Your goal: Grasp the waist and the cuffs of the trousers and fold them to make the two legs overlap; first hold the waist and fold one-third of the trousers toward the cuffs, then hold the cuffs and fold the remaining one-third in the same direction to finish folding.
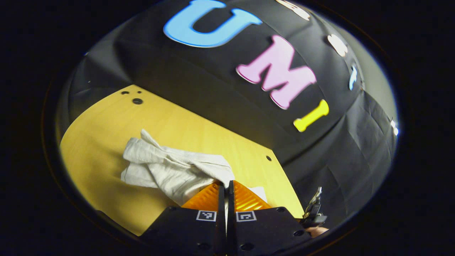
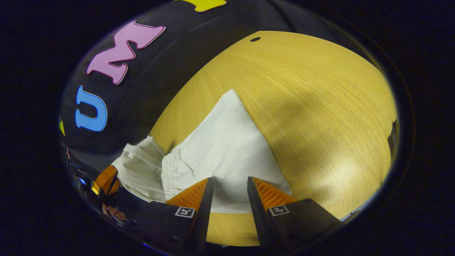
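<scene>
The white trousers [image 1: 174, 167] lie bunched on the yellow wooden table [image 1: 106, 124]. In the left gripper view my left gripper [image 1: 225, 184] is shut, and the cloth runs up into its tips and shows on both sides of them. In the right gripper view the trousers [image 2: 227, 142] spread out as a flat triangle, with the gathered elastic waist [image 2: 170, 170] at the near left. My right gripper [image 2: 230, 181] stands open just over the cloth's near edge, with cloth showing in the gap. The left gripper [image 2: 105, 181] appears at the far left of that view, at the cloth's edge.
The booth's black cloth wall [image 1: 213, 89] rises right behind the table's far edge. Small holes [image 1: 137, 101] dot the tabletop, one [image 2: 255, 39] near the far edge. Bare table [image 2: 302, 89] stretches to the right of the trousers. A hand [image 1: 316, 231] holds the other gripper at lower right.
</scene>
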### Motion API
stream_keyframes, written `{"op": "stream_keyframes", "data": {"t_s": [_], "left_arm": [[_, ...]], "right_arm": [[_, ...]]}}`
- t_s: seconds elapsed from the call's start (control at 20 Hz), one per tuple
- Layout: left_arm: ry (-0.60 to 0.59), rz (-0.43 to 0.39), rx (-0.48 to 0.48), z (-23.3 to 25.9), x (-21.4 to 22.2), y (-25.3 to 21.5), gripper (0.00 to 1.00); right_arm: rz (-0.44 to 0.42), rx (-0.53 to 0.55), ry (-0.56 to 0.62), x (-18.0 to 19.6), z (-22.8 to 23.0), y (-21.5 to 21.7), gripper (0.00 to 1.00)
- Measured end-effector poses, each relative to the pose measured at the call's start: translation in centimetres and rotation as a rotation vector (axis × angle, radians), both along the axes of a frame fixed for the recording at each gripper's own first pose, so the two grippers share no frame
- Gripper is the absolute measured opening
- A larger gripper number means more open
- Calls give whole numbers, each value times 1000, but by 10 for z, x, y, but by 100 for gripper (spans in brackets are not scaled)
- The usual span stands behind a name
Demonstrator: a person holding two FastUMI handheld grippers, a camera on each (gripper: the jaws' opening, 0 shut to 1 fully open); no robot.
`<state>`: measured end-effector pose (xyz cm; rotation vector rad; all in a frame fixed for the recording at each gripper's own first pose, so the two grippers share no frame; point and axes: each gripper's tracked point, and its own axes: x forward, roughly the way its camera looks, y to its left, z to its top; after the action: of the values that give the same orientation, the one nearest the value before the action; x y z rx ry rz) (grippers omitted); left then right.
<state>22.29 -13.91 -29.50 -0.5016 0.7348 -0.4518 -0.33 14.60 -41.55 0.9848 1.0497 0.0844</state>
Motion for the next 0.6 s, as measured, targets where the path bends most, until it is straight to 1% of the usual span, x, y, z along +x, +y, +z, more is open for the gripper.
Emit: {"op": "stream_keyframes", "data": {"t_s": [0.15,0.25,0.5,0.6], "left_arm": [[-9,-129,77,-17,-12,-36,6],[-2,-192,119,-27,-17,-57,6],[23,-282,200,-55,-31,-85,7],[11,-319,245,-58,-35,-97,10]], "right_arm": [[-69,24,-28,3,14,-28,60],[-129,16,-33,1,19,-56,60],[-269,-23,-15,-19,16,-122,60],[-315,-27,1,-31,18,-141,60]]}}
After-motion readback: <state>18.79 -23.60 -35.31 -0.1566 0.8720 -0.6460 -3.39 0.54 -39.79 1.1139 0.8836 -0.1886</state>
